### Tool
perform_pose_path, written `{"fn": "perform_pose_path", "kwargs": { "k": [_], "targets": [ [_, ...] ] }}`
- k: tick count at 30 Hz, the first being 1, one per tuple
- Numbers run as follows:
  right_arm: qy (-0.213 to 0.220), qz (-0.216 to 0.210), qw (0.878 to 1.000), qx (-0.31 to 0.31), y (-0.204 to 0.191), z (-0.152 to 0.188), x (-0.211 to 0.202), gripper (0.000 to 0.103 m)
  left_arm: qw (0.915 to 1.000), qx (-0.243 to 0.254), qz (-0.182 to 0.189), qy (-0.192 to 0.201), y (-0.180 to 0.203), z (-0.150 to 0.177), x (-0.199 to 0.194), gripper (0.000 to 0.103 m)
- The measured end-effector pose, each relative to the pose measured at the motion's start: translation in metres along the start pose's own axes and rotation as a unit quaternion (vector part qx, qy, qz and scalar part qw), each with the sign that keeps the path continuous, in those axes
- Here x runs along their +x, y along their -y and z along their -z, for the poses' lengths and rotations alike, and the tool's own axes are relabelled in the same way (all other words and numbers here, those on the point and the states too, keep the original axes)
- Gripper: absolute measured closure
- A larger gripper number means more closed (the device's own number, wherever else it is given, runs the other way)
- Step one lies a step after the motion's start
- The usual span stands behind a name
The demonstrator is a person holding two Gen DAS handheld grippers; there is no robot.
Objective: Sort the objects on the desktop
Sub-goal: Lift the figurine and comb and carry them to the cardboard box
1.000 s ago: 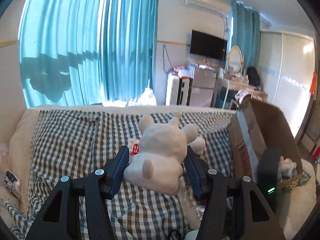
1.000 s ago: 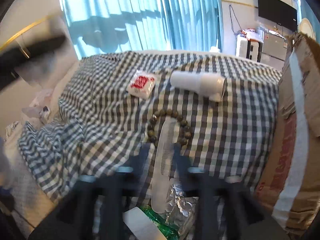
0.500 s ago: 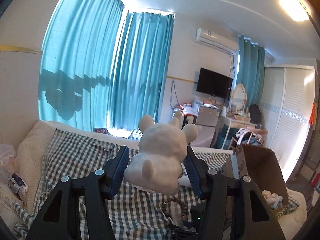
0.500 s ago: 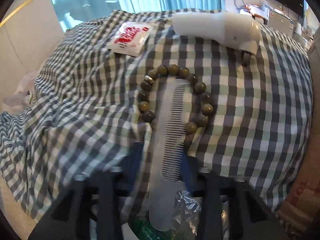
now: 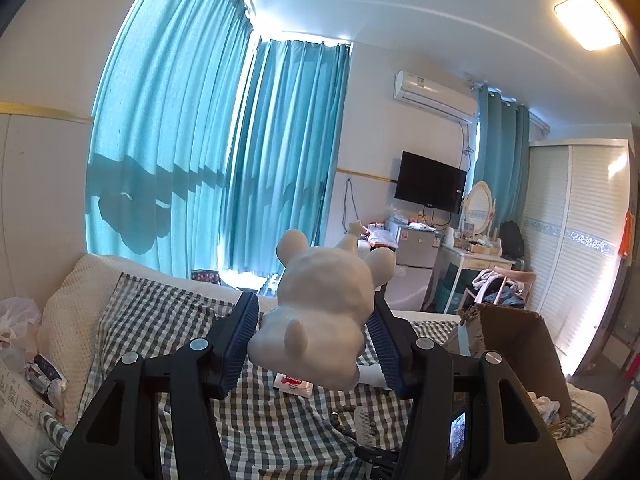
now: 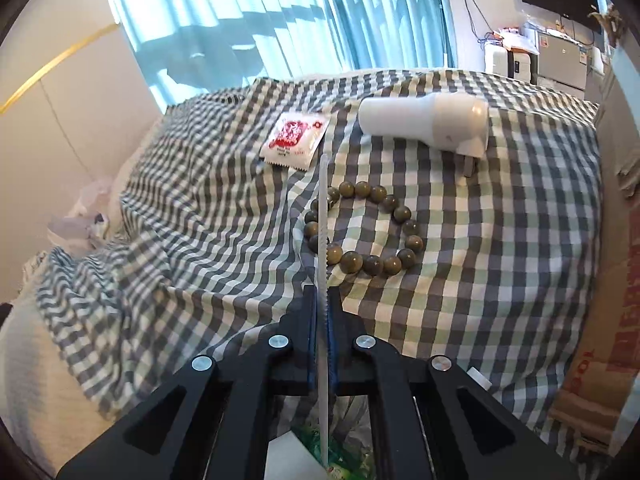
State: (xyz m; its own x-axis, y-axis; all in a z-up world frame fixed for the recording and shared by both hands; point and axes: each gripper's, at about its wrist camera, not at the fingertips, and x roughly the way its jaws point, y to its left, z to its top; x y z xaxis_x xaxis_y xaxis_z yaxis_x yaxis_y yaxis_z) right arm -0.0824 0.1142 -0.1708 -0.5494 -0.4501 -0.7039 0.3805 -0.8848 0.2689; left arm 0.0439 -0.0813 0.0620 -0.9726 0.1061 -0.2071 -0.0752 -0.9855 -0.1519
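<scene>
Above the checked cloth [image 6: 500,208], left gripper [image 5: 314,334] carries a white bear figurine [image 5: 320,316], jaws pinching its body from both sides; raised, presumably for transfer to the cardboard box [image 5: 516,344]. Box stands at the cloth's right edge; contents cannot be made out. Right gripper [image 6: 322,320] has jaws pressed onto a white comb [image 6: 322,240], held edge-on, just over the bead bracelet [image 6: 364,232]. On the cloth beyond the bracelet: 1 red-printed packet [image 6: 294,140], 1 white bottle [image 6: 424,124].

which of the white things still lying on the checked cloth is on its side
The white bottle, toppled beside the bead bracelet. The sachet lies flat.
</scene>
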Motion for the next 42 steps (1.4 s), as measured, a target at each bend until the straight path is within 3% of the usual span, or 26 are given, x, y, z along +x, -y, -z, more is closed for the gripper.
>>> {"fn": "perform_pose_path", "kwargs": {
  "k": [9, 10, 11, 12, 14, 16, 18, 19, 20, 21, 23, 26, 28, 34, 35, 36, 37, 39, 42],
  "targets": [
    [0.016, -0.042, 0.999, 0.030, -0.007, -0.009, -0.019, 0.098, 0.9997, 0.003, 0.017, 0.020, 0.011, -0.010, -0.018, 0.047],
    [0.017, -0.042, 0.999, 0.029, -0.008, -0.010, -0.021, 0.099, 0.9996, 0.002, 0.019, 0.021, 0.011, -0.010, -0.018, 0.052],
    [0.018, -0.042, 0.999, 0.029, -0.009, -0.010, -0.024, 0.099, 0.9996, 0.002, 0.020, 0.020, 0.012, -0.010, -0.018, 0.065],
    [0.018, -0.043, 0.998, 0.030, -0.010, -0.011, -0.026, 0.099, 0.9996, 0.000, 0.022, 0.016, 0.012, -0.010, -0.016, 0.071],
    [0.024, -0.053, 0.998, 0.026, -0.012, -0.011, -0.036, 0.099, 0.9995, 0.004, 0.030, 0.004, 0.014, -0.007, -0.012, 0.077],
    [0.037, -0.061, 0.997, 0.022, -0.014, -0.013, -0.052, 0.099, 0.9997, 0.005, 0.023, -0.008, 0.012, -0.002, -0.001, 0.077],
    [0.050, -0.054, 0.997, 0.004, -0.023, -0.017, -0.063, 0.099, 0.9970, 0.012, 0.018, -0.075, 0.008, 0.010, 0.027, 0.070],
    [0.065, -0.055, 0.996, 0.007, -0.026, -0.019, -0.073, 0.099, 0.9937, 0.010, 0.007, -0.111, 0.005, 0.019, 0.040, 0.049],
    [0.077, -0.062, 0.995, 0.010, -0.027, -0.021, -0.082, 0.099, 0.9875, 0.008, 0.008, -0.157, 0.001, 0.031, 0.056, 0.026],
    [0.090, -0.063, 0.994, 0.011, -0.027, -0.023, -0.091, 0.099, 0.9795, 0.007, 0.017, -0.201, -0.002, 0.045, 0.071, 0.022],
    [0.122, -0.043, 0.992, 0.003, -0.029, -0.026, -0.112, 0.099, 0.9627, 0.003, 0.011, -0.270, -0.005, 0.077, 0.096, 0.022],
    [0.178, -0.011, 0.984, -0.016, -0.034, -0.029, -0.151, 0.099, 0.9402, -0.006, 0.028, -0.340, 0.001, 0.119, 0.119, 0.022],
    [0.212, 0.006, 0.977, -0.021, -0.036, -0.031, -0.174, 0.099, 0.9258, -0.003, 0.045, -0.375, 0.010, 0.142, 0.134, 0.022],
    [0.286, 0.021, 0.958, -0.014, -0.028, -0.030, -0.233, 0.099, 0.8719, -0.006, 0.073, -0.484, 0.051, 0.226, 0.172, 0.022],
    [0.296, 0.029, 0.955, -0.014, -0.026, -0.029, -0.239, 0.099, 0.8683, -0.008, 0.065, -0.492, 0.054, 0.236, 0.176, 0.032],
    [0.304, 0.033, 0.952, -0.012, -0.024, -0.029, -0.246, 0.099, 0.8723, 0.001, 0.041, -0.487, 0.056, 0.242, 0.178, 0.048],
    [0.314, 0.032, 0.949, -0.008, -0.021, -0.028, -0.252, 0.099, 0.8762, 0.009, 0.025, -0.481, 0.056, 0.246, 0.178, 0.051],
    [0.327, 0.025, 0.945, -0.001, -0.015, -0.028, -0.265, 0.099, 0.8830, -0.009, 0.035, -0.468, 0.056, 0.242, 0.175, 0.051],
    [0.350, 0.040, 0.936, 0.001, -0.012, -0.028, -0.280, 0.099, 0.9074, -0.025, 0.037, -0.418, 0.057, 0.214, 0.164, 0.051]
  ]
}}
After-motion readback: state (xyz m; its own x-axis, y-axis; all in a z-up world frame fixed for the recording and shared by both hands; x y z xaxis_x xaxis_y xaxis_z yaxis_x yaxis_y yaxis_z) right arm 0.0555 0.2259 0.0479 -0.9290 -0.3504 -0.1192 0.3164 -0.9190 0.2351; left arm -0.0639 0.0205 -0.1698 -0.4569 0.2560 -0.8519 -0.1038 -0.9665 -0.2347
